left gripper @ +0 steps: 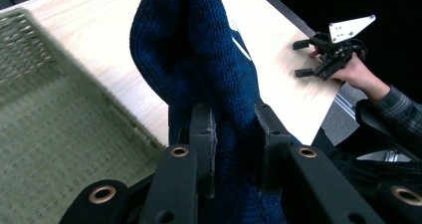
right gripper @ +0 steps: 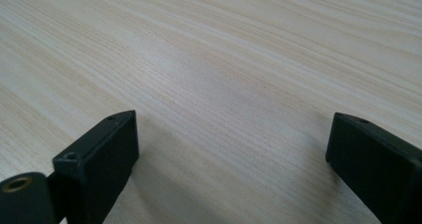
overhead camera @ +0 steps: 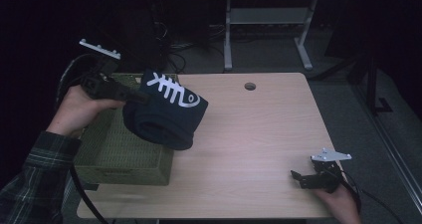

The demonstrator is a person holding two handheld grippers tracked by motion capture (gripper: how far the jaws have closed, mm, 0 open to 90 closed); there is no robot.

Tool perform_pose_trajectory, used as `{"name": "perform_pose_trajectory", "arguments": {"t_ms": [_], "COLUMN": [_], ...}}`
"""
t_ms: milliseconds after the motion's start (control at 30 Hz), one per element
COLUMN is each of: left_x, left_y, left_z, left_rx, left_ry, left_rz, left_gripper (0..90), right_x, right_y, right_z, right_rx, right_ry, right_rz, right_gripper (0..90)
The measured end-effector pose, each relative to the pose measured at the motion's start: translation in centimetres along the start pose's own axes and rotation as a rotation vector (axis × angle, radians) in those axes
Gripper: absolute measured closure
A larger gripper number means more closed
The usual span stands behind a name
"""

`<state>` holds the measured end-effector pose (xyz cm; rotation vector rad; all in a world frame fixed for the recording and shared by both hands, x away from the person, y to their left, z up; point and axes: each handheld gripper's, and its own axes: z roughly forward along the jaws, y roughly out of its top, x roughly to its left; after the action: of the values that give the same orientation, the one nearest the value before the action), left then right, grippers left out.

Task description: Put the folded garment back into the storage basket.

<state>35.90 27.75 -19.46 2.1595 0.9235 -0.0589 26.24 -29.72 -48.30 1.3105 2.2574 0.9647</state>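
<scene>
Plaid-sleeved forearms come in at the near edge of the desk [overhead camera: 259,134], a pale wooden top with a small round hole [overhead camera: 250,86] toward its far edge. Against the desk's left side sits a woven green basket [overhead camera: 124,154], the largest thing on it. Above the basket's right rim hangs a dark blue knitted sweater [overhead camera: 166,114], rolled up and marked with a white pattern, lifted clear of both basket and desk. The left gripper [overhead camera: 142,97] is clamped on the sweater: in the left gripper view its two black jaws press into the blue knit [left gripper: 199,64] from either side, the basket's weave [left gripper: 54,134] showing below. Well apart from the basket, at the desk's near right corner, the right gripper [overhead camera: 297,178] rests low on the wood with its jaws spread wide, bare desk [right gripper: 224,84] between them.
</scene>
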Motion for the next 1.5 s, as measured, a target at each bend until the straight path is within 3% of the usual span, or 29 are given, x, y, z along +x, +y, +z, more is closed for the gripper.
{"name": "perform_pose_trajectory", "arguments": {"t_ms": [333, 633, 1000, 1500], "left_x": [1.8, 3.5, 5.7, 8.0], "left_y": [-1.9, -3.8, -6.0, -7.9], "left_z": [-3.2, -4.8, -4.7, -2.2], "left_rx": [-0.051, -0.074, -0.07, -0.038], "left_ry": [0.037, 0.073, 0.107, 0.131], "left_rz": [-0.055, -0.11, -0.175, -0.24], "left_gripper": [74.3, 74.3, 74.4, 74.5], "right_x": [0.0, 0.0, 0.0, 0.0], "right_y": [0.0, 0.0, 0.0, 0.0], "right_z": [0.0, 0.0, 0.0, 0.0], "right_rx": [0.002, 0.001, 0.001, 0.001], "right_ry": [0.0, 0.0, -0.002, -0.003], "right_rz": [0.001, 0.0, 0.001, 0.001], "right_gripper": [6.1, 6.1, 6.1, 6.3]}}
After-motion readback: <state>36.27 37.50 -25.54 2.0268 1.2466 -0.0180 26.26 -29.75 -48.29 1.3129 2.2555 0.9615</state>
